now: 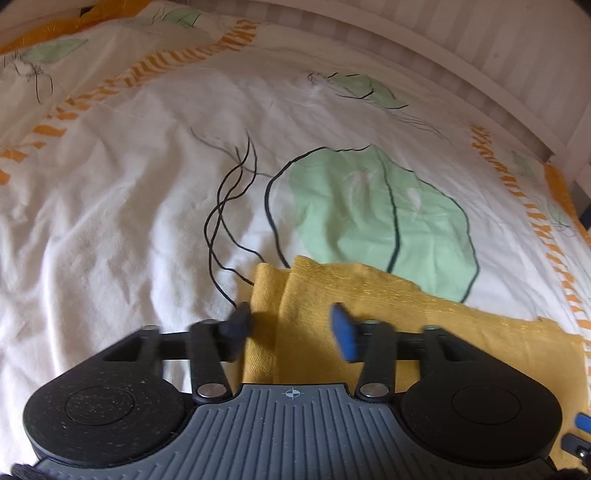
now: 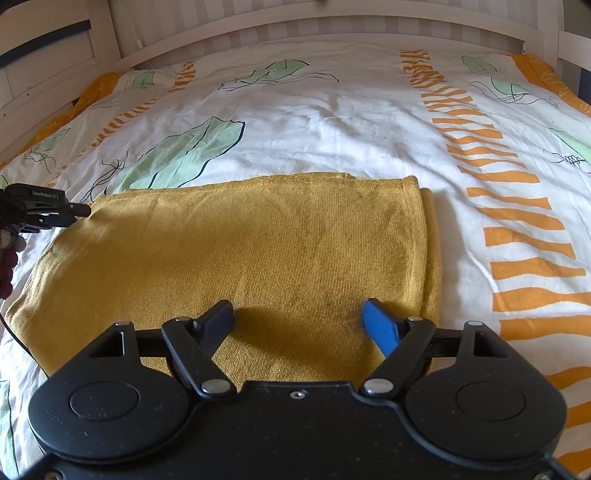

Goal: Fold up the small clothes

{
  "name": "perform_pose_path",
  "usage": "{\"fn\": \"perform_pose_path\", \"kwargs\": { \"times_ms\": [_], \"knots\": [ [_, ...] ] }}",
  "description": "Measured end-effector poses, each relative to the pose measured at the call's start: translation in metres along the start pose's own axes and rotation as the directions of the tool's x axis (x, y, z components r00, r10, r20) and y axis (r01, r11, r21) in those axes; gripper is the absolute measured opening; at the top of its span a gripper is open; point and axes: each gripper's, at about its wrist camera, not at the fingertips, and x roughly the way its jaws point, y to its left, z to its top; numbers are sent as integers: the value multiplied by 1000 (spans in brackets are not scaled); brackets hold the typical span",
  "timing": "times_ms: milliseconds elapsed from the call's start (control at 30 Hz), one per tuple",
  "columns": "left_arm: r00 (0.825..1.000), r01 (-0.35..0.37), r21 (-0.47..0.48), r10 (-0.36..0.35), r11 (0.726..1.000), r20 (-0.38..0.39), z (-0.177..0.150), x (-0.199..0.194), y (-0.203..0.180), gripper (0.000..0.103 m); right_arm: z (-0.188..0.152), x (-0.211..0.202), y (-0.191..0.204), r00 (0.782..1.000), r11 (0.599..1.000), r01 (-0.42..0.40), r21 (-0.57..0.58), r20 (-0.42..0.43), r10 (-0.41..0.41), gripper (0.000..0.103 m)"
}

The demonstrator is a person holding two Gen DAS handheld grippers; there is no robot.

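left tool (image 1: 291, 328): jaws apart over folded yellow garment (image 1: 369, 314) | lies on leaf-print bedsheet (image 1: 147, 184)

A rumpled white cotton duvet cover (image 2: 325, 122) — green leaf prints, orange stripes — beneath a white slatted wooden bed frame (image 2: 258, 26).

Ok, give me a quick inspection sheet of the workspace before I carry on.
Surface: bedspread, white with green leaf and orange stripe print, wrinkled.
Job's things: mustard yellow garment, folded into a rough rectangle, lying flat.
Clutter: nothing seen.
Grippers: left gripper open over the garment's left end; right gripper open above its near edge; neither holds cloth.
Cables: thin dark cable at left edge.
Surroundings: white slatted bed frame.
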Motion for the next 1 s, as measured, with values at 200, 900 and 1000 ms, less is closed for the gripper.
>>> {"fn": "perform_pose_path", "kwargs": {
  "times_ms": [200, 900, 1000],
  "knots": [
    [998, 57, 53, -58, 997, 28, -13, -35, -23, 69, -2, 2, 4, 1000, 1000, -8, -21, 5, 8, 90],
    [990, 59, 197, -32, 979, -135, -78, -55, -104, 76, 23, -27, -34, 989, 978, -145, 148, 38, 141, 102],
    [986, 67, 209, -33, 976, -161, -87, -49, -111, 76, 26, -35, -56, 990, 965, -140, 221, 50, 132, 103]
  ]
}}
